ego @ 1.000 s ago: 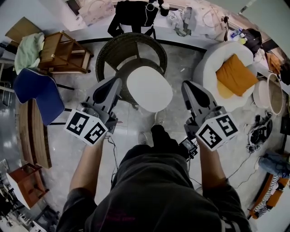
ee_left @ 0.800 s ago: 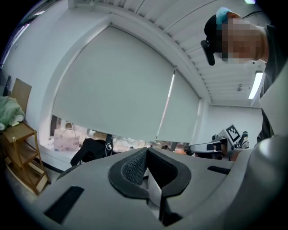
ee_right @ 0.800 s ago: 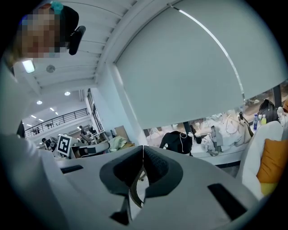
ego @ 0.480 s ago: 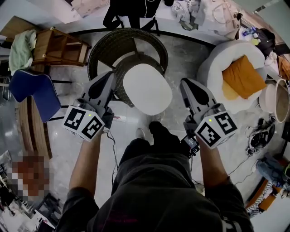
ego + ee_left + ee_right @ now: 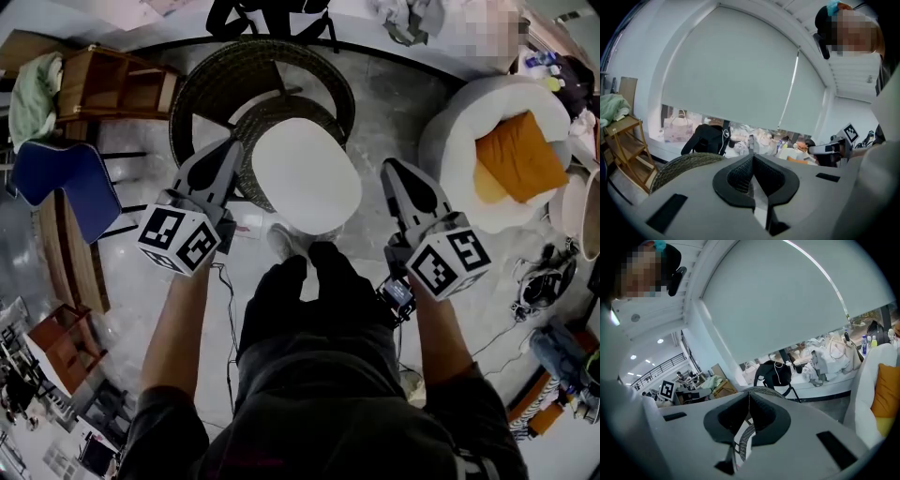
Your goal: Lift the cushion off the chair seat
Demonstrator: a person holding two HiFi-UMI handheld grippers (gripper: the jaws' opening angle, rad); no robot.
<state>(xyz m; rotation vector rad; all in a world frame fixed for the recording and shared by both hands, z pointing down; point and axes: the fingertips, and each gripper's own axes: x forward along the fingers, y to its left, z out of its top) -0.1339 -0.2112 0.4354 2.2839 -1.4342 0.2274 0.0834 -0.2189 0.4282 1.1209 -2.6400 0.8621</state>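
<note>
1. On the seat of the wicker chair [image 5: 234,80], the white cushion [image 5: 306,175] lies flat. It covers most of the seat and reaches the front edge, nearest me.
2. My left hand-held gripper [image 5: 228,150] is off the cushion's left edge and my right hand-held gripper [image 5: 395,171] is off its right edge. From above, neither seems to touch it.
3. Both have their jaws pressed together with nothing between them, as each gripper view shows.
4. I judge the step in hand to be the approach, so I'd part both sets of jaws before closing in.
5. I'd take the two opposite side edges and push the jaws well past the rim, so the soft filling can't squeeze out of the grip.
6. Then I'd raise both sides together and keep them level. A one-sided pull would probably fold the cushion or drag it across the wicker.
</note>
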